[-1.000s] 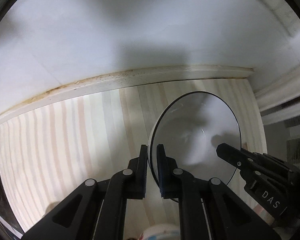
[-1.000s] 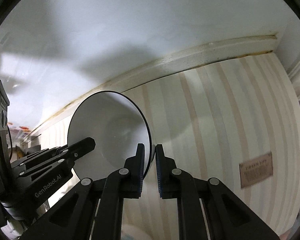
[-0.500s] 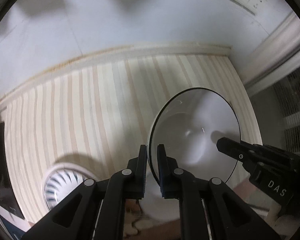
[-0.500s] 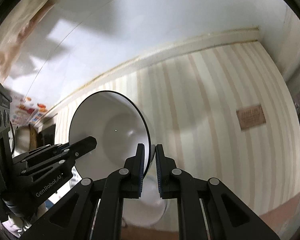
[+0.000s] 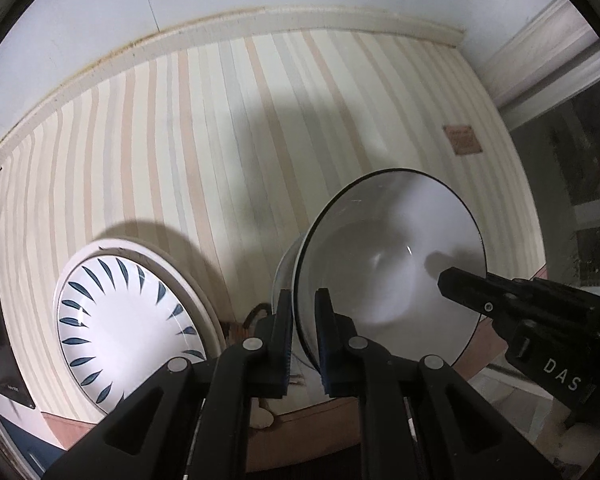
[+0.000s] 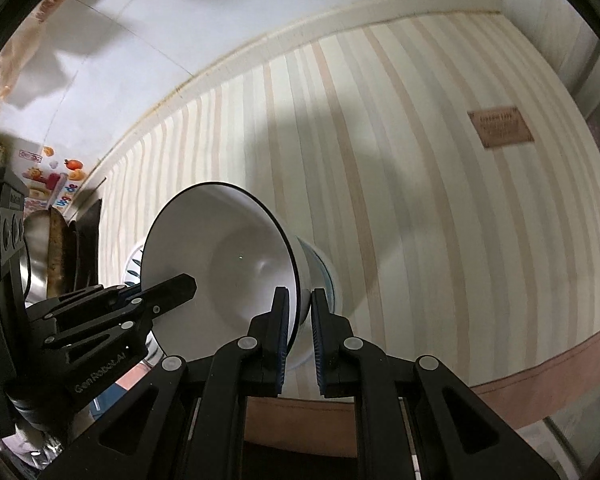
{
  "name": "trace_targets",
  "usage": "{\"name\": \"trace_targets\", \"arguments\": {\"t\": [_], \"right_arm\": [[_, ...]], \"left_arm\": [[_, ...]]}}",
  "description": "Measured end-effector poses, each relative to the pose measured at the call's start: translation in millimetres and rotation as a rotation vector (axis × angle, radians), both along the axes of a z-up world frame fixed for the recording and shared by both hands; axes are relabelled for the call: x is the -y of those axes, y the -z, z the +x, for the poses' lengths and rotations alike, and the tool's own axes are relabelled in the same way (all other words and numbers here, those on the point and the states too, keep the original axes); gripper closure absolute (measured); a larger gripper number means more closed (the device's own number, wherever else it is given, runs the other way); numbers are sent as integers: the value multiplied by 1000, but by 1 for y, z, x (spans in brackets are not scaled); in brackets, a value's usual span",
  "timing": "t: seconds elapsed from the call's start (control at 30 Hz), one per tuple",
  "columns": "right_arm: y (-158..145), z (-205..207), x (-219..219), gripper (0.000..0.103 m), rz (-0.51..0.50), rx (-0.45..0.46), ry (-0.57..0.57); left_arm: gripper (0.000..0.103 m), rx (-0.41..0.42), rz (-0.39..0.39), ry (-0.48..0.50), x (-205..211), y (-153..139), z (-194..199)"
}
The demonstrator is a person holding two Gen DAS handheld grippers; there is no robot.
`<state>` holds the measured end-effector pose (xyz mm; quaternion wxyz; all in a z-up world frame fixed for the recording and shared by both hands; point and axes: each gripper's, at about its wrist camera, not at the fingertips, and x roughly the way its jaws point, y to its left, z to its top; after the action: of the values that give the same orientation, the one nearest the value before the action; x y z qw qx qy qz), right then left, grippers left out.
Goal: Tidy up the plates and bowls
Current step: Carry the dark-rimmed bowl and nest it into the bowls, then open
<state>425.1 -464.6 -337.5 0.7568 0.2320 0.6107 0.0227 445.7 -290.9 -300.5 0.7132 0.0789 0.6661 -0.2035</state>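
Note:
A white bowl with a thin dark rim (image 5: 388, 264) hangs above the striped tablecloth, held on both sides. My left gripper (image 5: 303, 300) is shut on its left rim. My right gripper (image 6: 299, 300) is shut on its right rim, and shows in the left wrist view (image 5: 500, 300) reaching in from the right. The bowl also shows in the right wrist view (image 6: 220, 264), with the left gripper (image 6: 172, 286) at its far rim. A white plate with blue leaf marks (image 5: 128, 320) lies on the cloth to the left of the bowl; a sliver of it shows behind the bowl (image 6: 134, 264).
The striped cloth (image 5: 220, 140) covers the table up to a white wall with a pale skirting strip (image 5: 260, 24). A brown label (image 6: 500, 126) is sewn on the cloth at right. Metal and dark kitchen items (image 6: 48, 256) stand at the far left. The table's front edge (image 6: 540, 376) runs below.
Both grippers have come back and down with the bowl, tilting toward the table. The blue-marked plate and the table's front edge have come into fuller view. The grips have not changed.

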Motion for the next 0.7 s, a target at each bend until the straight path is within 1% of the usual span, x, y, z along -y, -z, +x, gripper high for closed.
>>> {"name": "trace_targets", "arguments": {"t": [0.27,0.43,0.7], "right_arm": [[21,2,0,90,14,-42,3],[23,4,-3,90,15,-56,-6],[24,8,-8,90,9,-86,-29]], "left_arm": [[94,-25,51,10,3,17,-3],[94,-10,84,21,6,18,-5],[94,-8,133,32,8,21,-7]]}}
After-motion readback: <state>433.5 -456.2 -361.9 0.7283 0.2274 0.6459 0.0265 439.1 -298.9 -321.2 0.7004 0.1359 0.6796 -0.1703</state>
